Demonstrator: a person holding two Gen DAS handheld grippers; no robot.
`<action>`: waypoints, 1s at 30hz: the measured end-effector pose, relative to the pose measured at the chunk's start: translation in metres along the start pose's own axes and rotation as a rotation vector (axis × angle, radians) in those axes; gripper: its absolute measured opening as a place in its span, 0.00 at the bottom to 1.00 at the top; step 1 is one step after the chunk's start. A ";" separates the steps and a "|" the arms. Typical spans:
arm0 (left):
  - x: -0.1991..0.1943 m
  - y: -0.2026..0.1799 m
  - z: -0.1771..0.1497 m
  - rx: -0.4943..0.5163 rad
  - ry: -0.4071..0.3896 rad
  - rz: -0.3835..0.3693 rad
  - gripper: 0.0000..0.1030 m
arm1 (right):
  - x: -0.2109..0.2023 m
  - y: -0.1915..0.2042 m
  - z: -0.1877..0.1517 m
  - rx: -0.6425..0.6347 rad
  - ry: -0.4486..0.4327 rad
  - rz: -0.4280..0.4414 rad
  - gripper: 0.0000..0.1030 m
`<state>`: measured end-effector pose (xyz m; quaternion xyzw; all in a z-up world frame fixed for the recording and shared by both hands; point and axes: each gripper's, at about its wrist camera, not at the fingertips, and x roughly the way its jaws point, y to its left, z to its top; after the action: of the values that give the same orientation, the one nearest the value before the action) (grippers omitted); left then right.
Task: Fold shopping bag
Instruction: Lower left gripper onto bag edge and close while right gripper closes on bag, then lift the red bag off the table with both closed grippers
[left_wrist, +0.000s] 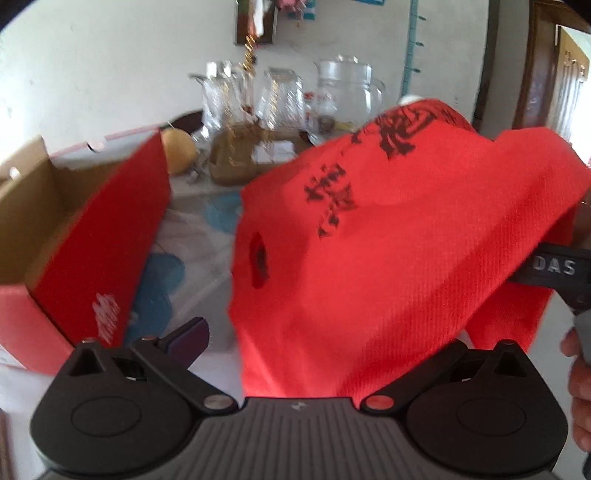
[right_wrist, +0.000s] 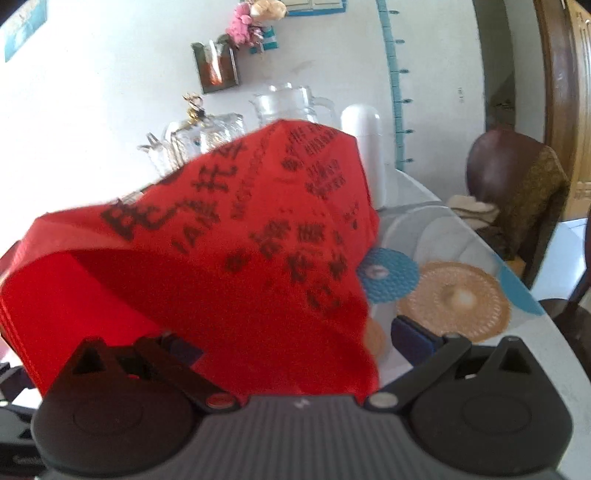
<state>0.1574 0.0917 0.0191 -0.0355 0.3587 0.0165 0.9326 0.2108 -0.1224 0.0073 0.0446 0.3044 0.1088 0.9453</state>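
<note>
Red shopping bag (left_wrist: 388, 266) hangs lifted above bench (right_wrist: 480, 229), draped across both tongs. Left tongs (left_wrist: 325, 339) spread, fabric between fingers. Right tongs (right_wrist: 295, 343) spread, bag over inner finger. Red box (left_wrist: 92, 236) beside left tongs; glass jugs (left_wrist: 347, 92) beyond.

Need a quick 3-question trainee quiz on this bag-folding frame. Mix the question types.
1. True or false: in the left wrist view, the open red box sits to the right of the shopping bag.
2. What colour is the print on the bag? A white, B black, C gold.
3. Fill in: in the right wrist view, the bag partly covers a ___ round mat on the table.

Key: 1 false, the box is on the left; 2 B; 3 blue.
</note>
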 end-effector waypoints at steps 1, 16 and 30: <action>0.001 0.000 0.003 0.002 0.007 0.012 1.00 | 0.000 0.002 0.004 -0.012 0.003 -0.009 1.00; 0.011 0.005 0.038 -0.038 0.174 0.013 0.54 | -0.018 -0.016 0.039 0.064 0.110 0.019 0.43; -0.016 0.027 0.058 -0.098 0.210 0.013 0.35 | -0.057 -0.016 0.066 0.089 0.071 0.077 0.33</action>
<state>0.1829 0.1227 0.0713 -0.0801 0.4534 0.0361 0.8870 0.2073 -0.1526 0.0900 0.0942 0.3402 0.1329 0.9261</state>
